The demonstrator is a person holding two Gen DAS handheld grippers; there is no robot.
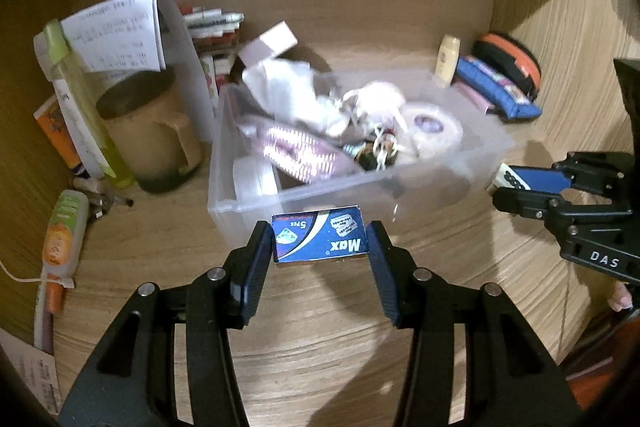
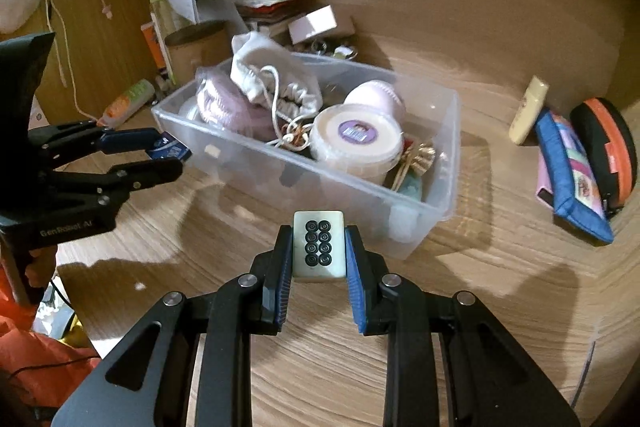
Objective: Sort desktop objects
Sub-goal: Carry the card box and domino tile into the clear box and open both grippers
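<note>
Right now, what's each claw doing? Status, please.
Left claw shut on blue Max box. Right claw shut on mahjong tile. Clear bin just ahead, already crowded. Nothing between claws and bin.

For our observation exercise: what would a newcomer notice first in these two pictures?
First, the held items: the left tool grips a blue blade box, and the right tool grips a mahjong tile. Just beyond both, mid-desk, stands a clear bin crowded with a drawstring pouch and a round tub.
</note>
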